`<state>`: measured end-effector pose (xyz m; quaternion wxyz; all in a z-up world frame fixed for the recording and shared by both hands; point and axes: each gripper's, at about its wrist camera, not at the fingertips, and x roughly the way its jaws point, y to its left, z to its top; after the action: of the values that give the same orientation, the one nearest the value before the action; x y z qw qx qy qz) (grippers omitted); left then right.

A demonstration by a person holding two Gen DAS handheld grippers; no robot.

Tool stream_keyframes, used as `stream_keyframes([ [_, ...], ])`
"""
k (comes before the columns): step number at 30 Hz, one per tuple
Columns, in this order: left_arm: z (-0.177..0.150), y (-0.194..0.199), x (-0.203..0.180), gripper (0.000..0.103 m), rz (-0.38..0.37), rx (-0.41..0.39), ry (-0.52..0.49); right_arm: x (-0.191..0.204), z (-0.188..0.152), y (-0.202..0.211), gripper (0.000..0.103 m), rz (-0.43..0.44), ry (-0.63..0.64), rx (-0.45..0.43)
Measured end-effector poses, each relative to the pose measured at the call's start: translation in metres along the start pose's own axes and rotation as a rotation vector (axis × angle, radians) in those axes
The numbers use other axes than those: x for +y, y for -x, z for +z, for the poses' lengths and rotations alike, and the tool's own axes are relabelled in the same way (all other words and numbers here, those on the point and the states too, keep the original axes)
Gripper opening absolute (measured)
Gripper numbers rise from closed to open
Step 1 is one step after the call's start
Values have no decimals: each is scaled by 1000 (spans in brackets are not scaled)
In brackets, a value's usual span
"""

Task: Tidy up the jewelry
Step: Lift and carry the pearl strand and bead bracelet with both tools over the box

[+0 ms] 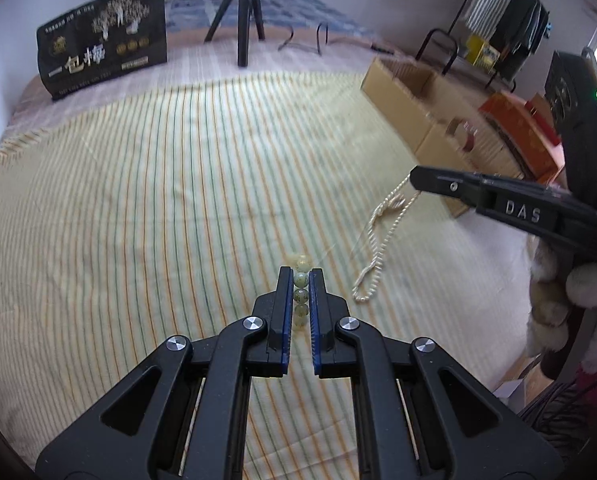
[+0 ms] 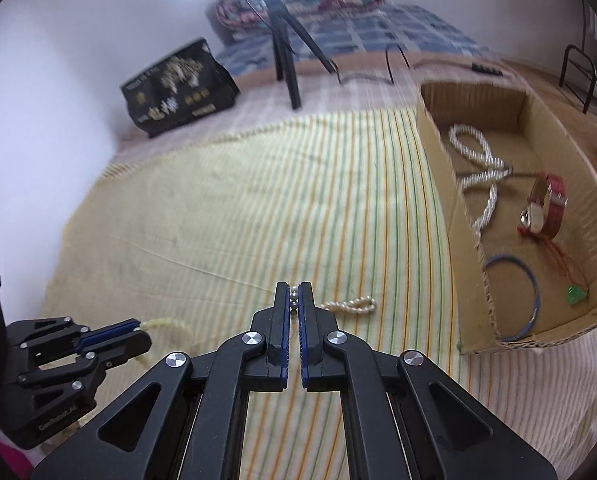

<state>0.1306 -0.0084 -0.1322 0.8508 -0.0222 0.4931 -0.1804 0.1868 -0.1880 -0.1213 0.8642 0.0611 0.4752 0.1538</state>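
Over the bed's yellow striped cloth, the left tool is clamped on a string of pale green beads. To its right, the right tool is pinched tight on a thin white pearl strand that trails down to the cloth. The brown cardboard box, far right, holds a white rope necklace, a red-strapped watch and a blue bangle.

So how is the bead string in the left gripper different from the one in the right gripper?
The left gripper is shut on a bracelet of large pale green beads; the right gripper is shut on a pearl strand of tiny white beads, trailing onto the striped cloth. Both are pinched between blue-padded fingers.
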Motion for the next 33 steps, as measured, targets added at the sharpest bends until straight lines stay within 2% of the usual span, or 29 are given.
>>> stream_keyframes([
  [15, 31, 42, -33, 5, -79, -132, -2, 5, 25, 64, 3, 34, -17, -150],
  [33, 59, 61, -81, 5, -145, -196, -23, -19, 57, 122, 2, 43, -86, -301],
])
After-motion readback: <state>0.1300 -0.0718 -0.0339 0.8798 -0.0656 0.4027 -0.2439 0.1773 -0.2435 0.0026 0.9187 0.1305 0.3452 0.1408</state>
